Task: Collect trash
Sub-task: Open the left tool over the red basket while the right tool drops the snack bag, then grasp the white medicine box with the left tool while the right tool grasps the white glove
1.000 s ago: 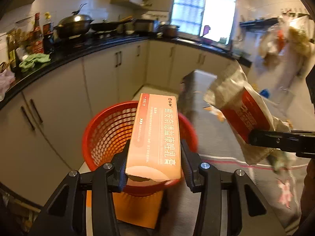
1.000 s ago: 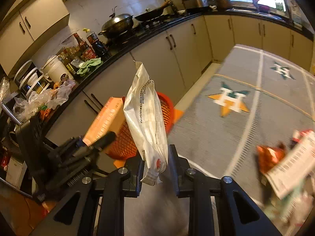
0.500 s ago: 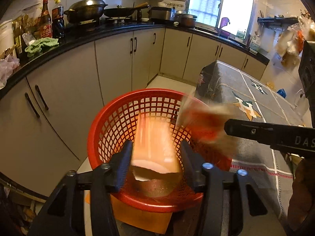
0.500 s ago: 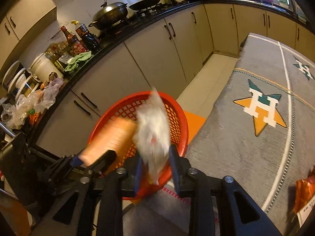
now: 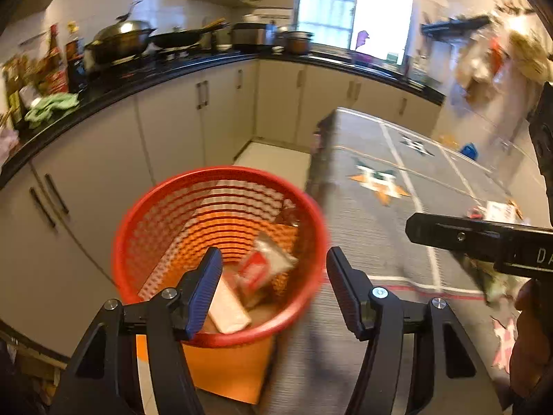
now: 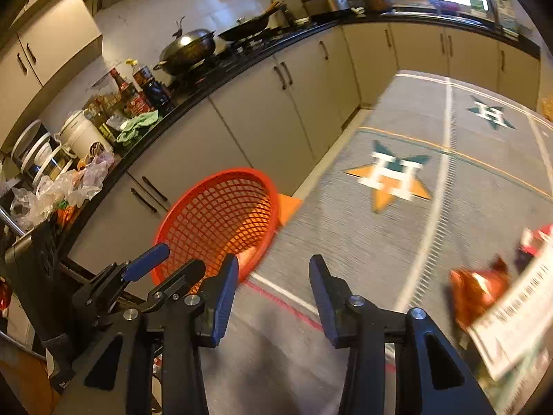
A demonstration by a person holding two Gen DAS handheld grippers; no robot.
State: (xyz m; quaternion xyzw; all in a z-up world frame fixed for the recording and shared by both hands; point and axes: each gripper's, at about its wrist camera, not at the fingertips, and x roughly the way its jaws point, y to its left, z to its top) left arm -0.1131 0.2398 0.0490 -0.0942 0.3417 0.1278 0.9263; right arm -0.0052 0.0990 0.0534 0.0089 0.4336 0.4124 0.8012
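Note:
A red mesh basket (image 5: 138, 242) stands on the floor beside the table's corner; it shows again in the right wrist view (image 6: 214, 214). Inside it lie an orange-and-white box (image 5: 228, 306) and a silver-and-red wrapper (image 5: 266, 263). My left gripper (image 5: 273, 266) hovers over the basket's near rim, its jaws opening with nothing between them. My right gripper (image 6: 273, 273) is above the grey cloth near the table edge, jaws opening and empty. An orange wrapper (image 6: 477, 287) and a white printed packet (image 6: 515, 321) lie on the cloth at the right.
A grey cloth with star emblems (image 6: 390, 173) covers the table. Cream cabinets (image 5: 172, 131) under a black counter with a wok (image 5: 117, 38), bottles and a green rag (image 6: 138, 124) run behind the basket. An orange sheet (image 5: 228, 370) lies under the basket.
Both grippers let go of their loads: the box left the left jaws and the silver wrapper left the right jaws, and both dropped into the red basket. Both sets of jaws widened.

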